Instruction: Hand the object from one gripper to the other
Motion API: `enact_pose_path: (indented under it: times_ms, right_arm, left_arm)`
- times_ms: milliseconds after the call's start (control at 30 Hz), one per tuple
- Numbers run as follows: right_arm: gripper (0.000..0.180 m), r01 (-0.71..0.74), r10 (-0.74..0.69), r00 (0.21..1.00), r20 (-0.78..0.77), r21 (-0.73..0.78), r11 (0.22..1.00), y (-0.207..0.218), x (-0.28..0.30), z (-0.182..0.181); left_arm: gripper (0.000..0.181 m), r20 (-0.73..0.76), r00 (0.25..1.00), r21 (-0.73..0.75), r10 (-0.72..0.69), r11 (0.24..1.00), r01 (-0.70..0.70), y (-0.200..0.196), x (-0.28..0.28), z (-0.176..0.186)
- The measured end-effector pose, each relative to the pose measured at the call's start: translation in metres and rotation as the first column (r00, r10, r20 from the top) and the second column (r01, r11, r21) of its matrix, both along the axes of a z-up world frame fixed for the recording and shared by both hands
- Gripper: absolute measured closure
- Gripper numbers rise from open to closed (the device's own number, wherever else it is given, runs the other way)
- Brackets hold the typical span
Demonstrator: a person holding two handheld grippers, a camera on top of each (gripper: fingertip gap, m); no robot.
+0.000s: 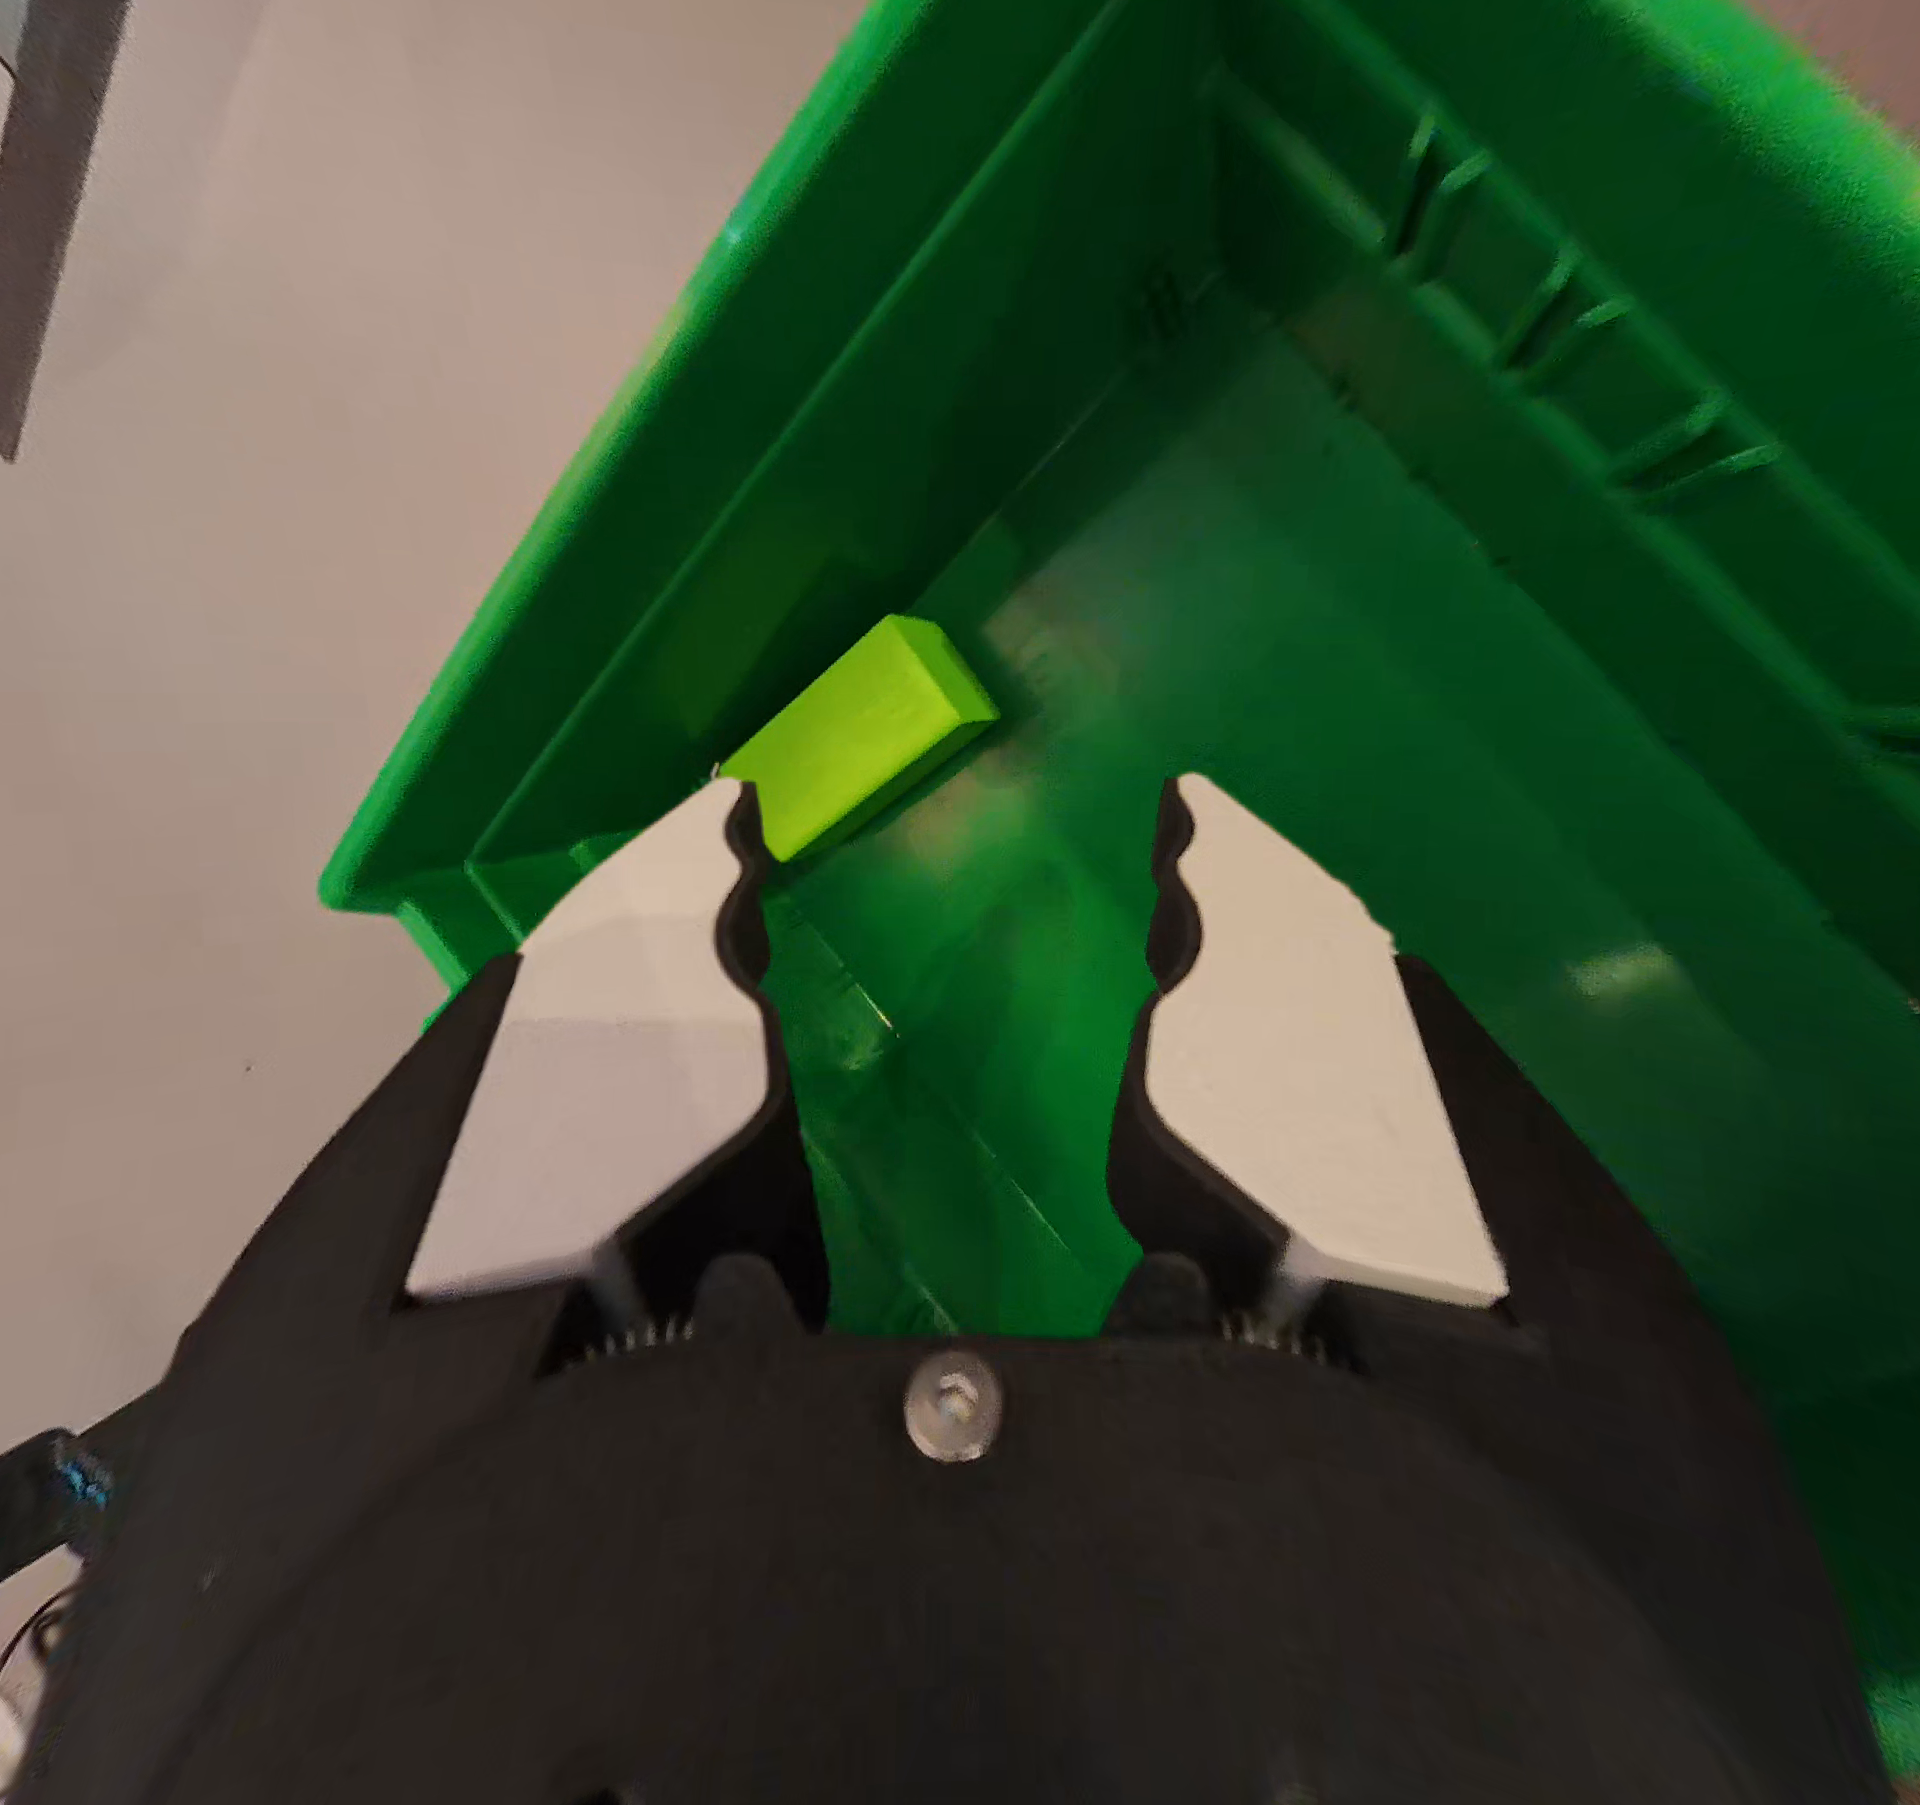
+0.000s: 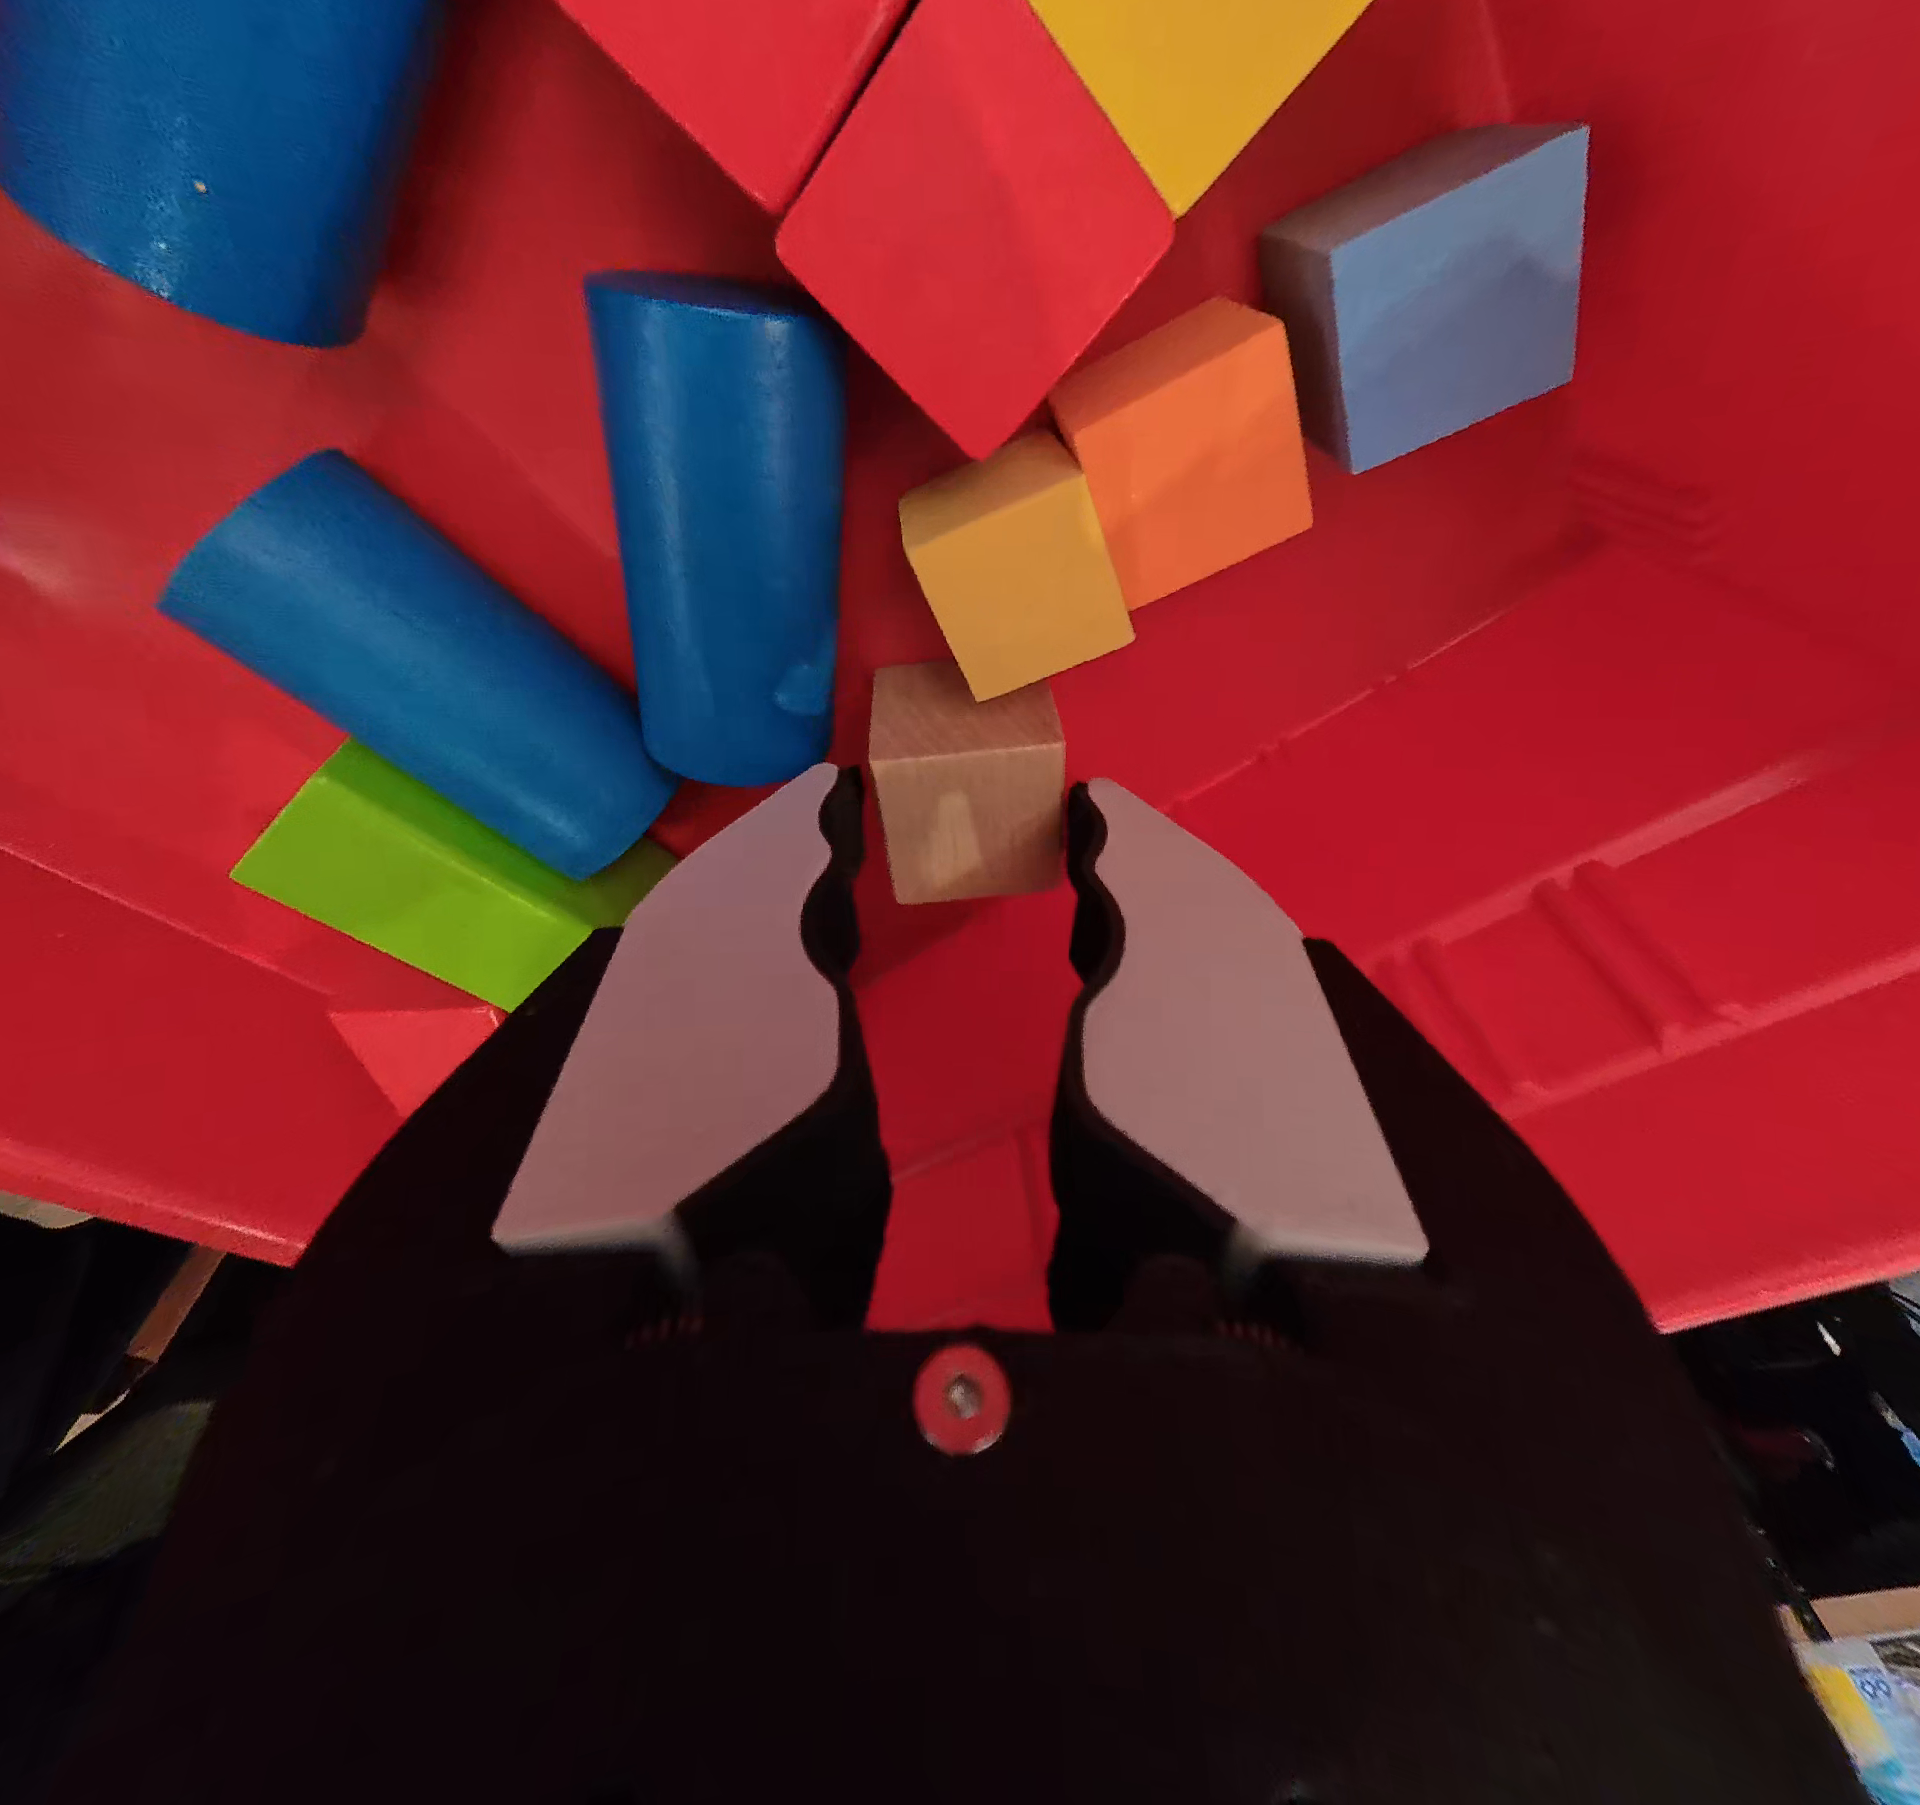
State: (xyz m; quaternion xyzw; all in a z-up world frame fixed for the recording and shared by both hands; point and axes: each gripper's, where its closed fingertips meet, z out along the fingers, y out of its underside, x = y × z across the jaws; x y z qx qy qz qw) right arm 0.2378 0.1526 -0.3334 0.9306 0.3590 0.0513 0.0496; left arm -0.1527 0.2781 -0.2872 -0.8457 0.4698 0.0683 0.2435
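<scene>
My right gripper reaches into a red bin. Its jaws are narrowed and straddle a plain wooden cube that rests on the bin floor. The right fingertip touches the cube and a thin gap shows at the left fingertip. My left gripper is wide open and empty above a green bin. A lime green block lies on the green bin's floor against its left wall, just beyond my left fingertip.
The red bin holds several blocks close to the cube: a yellow cube, an orange cube, blue half-cylinders, a lime block, large red and yellow blocks, a grey-blue block. A pale tabletop lies left of the green bin.
</scene>
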Motion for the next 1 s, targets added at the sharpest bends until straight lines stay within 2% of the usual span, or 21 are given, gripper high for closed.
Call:
enact_pose_path:
  times_ms: [33,233,400,533,733,967,1000]
  right_arm:
    - [0.142,-0.001,0.001,1.000,-0.005,0.000,1.000,0.000,-0.001,0.000]
    - [0.139,-0.005,0.005,1.000,-0.022,0.008,1.000,-0.002,-0.002,0.001]
    - [0.138,-0.004,0.004,0.999,-0.036,0.013,1.000,-0.003,-0.004,0.002]
    - [0.137,-0.004,0.004,0.999,-0.045,0.013,1.000,-0.005,-0.005,0.002]
    - [0.136,-0.004,0.005,0.998,-0.055,0.016,1.000,-0.006,-0.005,0.002]
    - [0.136,-0.003,0.004,0.998,-0.067,0.015,1.000,-0.007,-0.007,0.002]
    - [0.136,-0.003,0.004,0.998,-0.068,0.015,1.000,-0.007,-0.007,0.002]
  left_arm:
    - [0.109,-0.015,1.000,-0.001,0.003,1.000,-0.003,0.001,-0.002,-0.004]
    - [0.110,-0.071,0.997,-0.021,0.014,1.000,-0.016,0.008,-0.008,-0.024]
    - [0.100,0.008,0.988,-0.096,0.154,0.984,-0.153,0.015,-0.010,-0.036]
    - [0.088,-0.009,0.970,-0.136,0.243,0.961,-0.242,0.018,-0.021,-0.047]
    - [0.092,0.048,0.926,-0.171,0.374,0.917,-0.361,0.029,-0.026,-0.056]
    - [0.099,0.107,0.881,-0.236,0.461,0.872,-0.428,0.032,-0.027,-0.061]
    - [0.107,0.118,0.878,-0.230,0.465,0.872,-0.431,0.033,-0.027,-0.060]
